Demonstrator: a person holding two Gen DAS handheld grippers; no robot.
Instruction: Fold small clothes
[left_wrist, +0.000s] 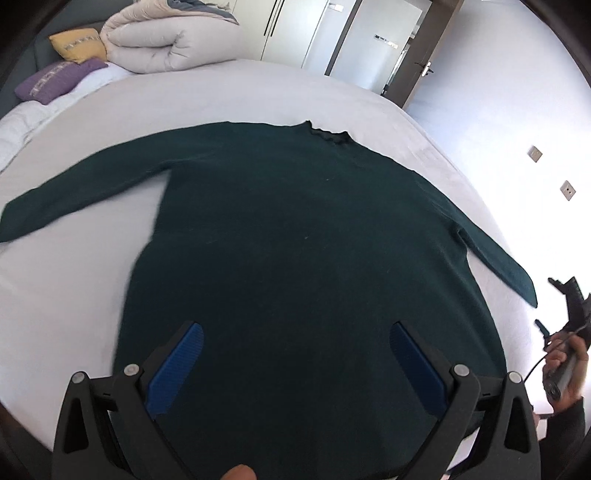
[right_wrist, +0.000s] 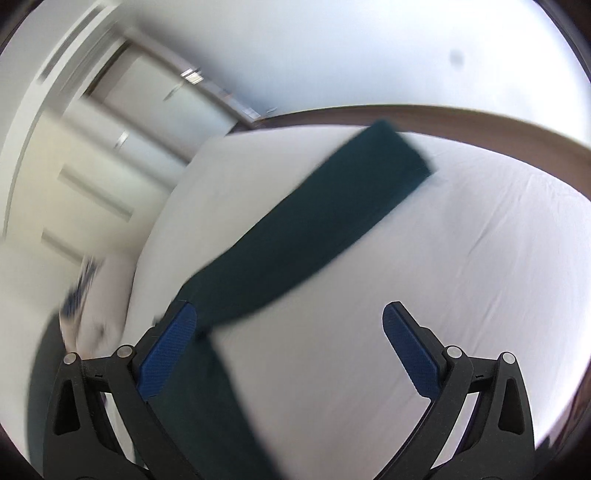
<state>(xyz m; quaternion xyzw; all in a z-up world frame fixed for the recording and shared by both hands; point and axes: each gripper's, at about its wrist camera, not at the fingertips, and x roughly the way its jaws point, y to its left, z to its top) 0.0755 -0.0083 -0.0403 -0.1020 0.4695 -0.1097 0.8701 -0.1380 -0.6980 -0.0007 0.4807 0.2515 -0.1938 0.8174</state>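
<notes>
A dark green long-sleeved sweater (left_wrist: 303, 229) lies flat on the bed, collar at the far side, both sleeves spread out. My left gripper (left_wrist: 295, 350) is open above its lower body, holding nothing. In the right wrist view the sweater's right sleeve (right_wrist: 314, 229) runs diagonally across the white sheet. My right gripper (right_wrist: 288, 332) is open and empty above it, its left pad (right_wrist: 170, 350) close to the sleeve near the armpit. The right gripper (left_wrist: 569, 332) also shows in the left wrist view, held in a hand past the sleeve cuff.
The white bed sheet (left_wrist: 74, 295) surrounds the sweater. A folded duvet (left_wrist: 159, 40), a yellow pillow (left_wrist: 77, 44) and a purple pillow (left_wrist: 55, 81) lie at the head, far left. Wardrobe doors (left_wrist: 295, 29) and a wall stand beyond the bed. The right wrist view is motion-blurred.
</notes>
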